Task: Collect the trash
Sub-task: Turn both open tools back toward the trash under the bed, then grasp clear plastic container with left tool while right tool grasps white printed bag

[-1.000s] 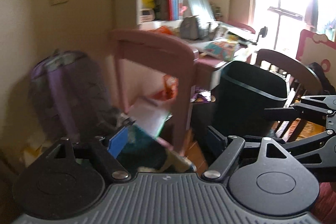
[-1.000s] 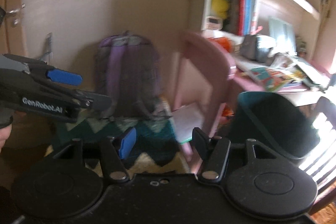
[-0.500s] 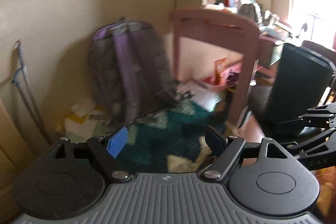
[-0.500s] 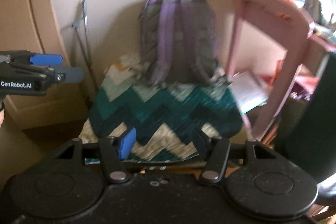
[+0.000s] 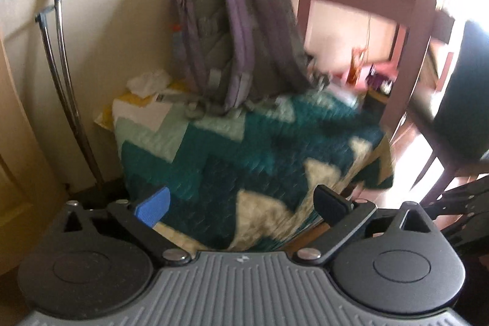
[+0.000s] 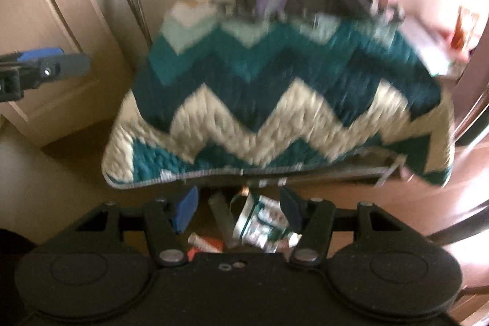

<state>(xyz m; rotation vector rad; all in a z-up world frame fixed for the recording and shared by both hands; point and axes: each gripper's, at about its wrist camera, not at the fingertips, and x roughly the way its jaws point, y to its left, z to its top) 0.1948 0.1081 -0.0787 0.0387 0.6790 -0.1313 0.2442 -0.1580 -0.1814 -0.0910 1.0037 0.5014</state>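
**Both grippers empty above the quilt, trash on the floor below**

The left gripper [image 5: 241,205] has its jaws spread wide and opening further, with nothing between them; behind the gap lies only the teal and cream zigzag quilt [image 5: 244,155]. The right gripper [image 6: 238,208] stands part open and grips nothing. Its fingers frame the trash [image 6: 259,222] on the wooden floor [image 6: 382,203] without touching it: a crumpled white and green wrapper, and just beside it a small tube [image 6: 204,243] with an orange end, partly hidden by the gripper body.

The trash lies just below the quilt's front edge and shows in the right wrist view only.

The left wrist view alone shows the purple and grey backpack [image 5: 232,29] whole, upright at the quilt's far end against the wall, with crumpled white paper [image 5: 149,81] beside it near the corner. It also shows the pink chair [image 5: 366,8] to the right of the backpack, a dark bin [image 5: 464,87] at the right edge, and metal rods [image 5: 61,57] leaning on the wall at left.

The right wrist view shows only the backpack's lower straps, the quilt's hanging front edge with its grey piping, and the left gripper's blue and grey fingertips [image 6: 52,63] from the side at the left edge, held well above the floor.
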